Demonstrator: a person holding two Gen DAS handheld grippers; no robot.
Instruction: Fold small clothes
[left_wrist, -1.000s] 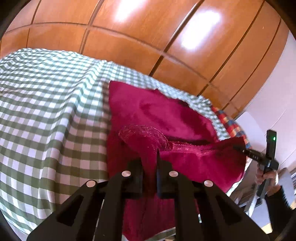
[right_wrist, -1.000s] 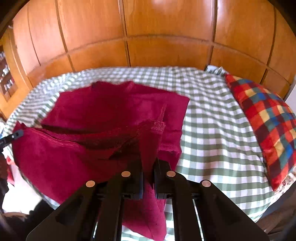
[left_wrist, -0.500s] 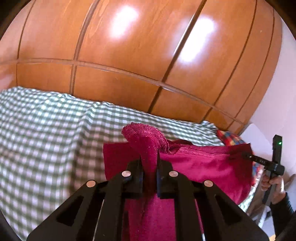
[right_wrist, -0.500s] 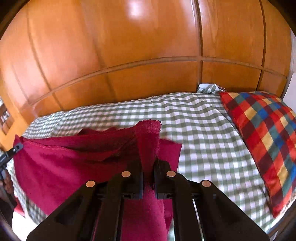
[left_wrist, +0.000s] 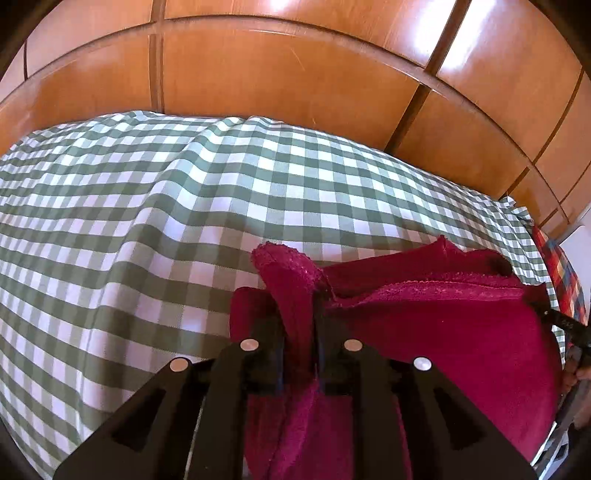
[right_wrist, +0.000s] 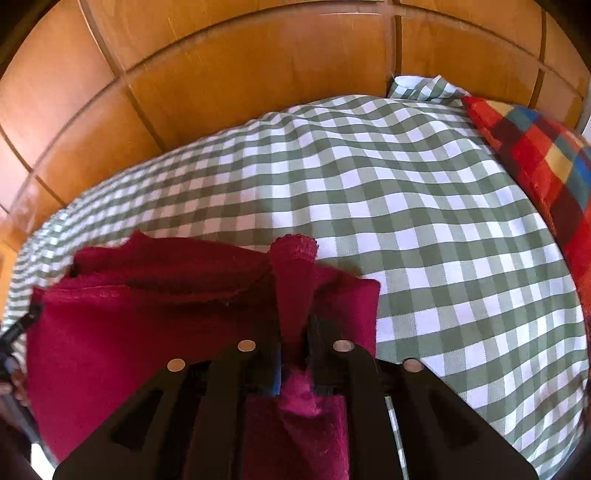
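A crimson cloth (left_wrist: 443, 332) lies doubled over on the green-checked bed sheet (left_wrist: 166, 221). One upper corner stands up between the fingers of my left gripper (left_wrist: 299, 325), whose jaws are opening while still pinching it. In the right wrist view, the other corner of the crimson cloth (right_wrist: 147, 332) rises between the fingers of my right gripper (right_wrist: 294, 325). Its jaws are opening and the cloth sits loosely between them. The folded top edge runs from one gripper to the other, low over the sheet. One of the right gripper's fingers (left_wrist: 565, 325) shows at the left wrist view's right edge.
A wooden panelled wall (left_wrist: 277, 74) rises just behind the bed. A red, blue and yellow plaid pillow (right_wrist: 535, 155) lies at the right end of the checked sheet (right_wrist: 406, 221). Bare sheet stretches beyond and left of the cloth.
Both grippers carried the cloth's near edge forward and down over the rest of the cloth, toward the wall. The gap between the right fingers has widened a little.
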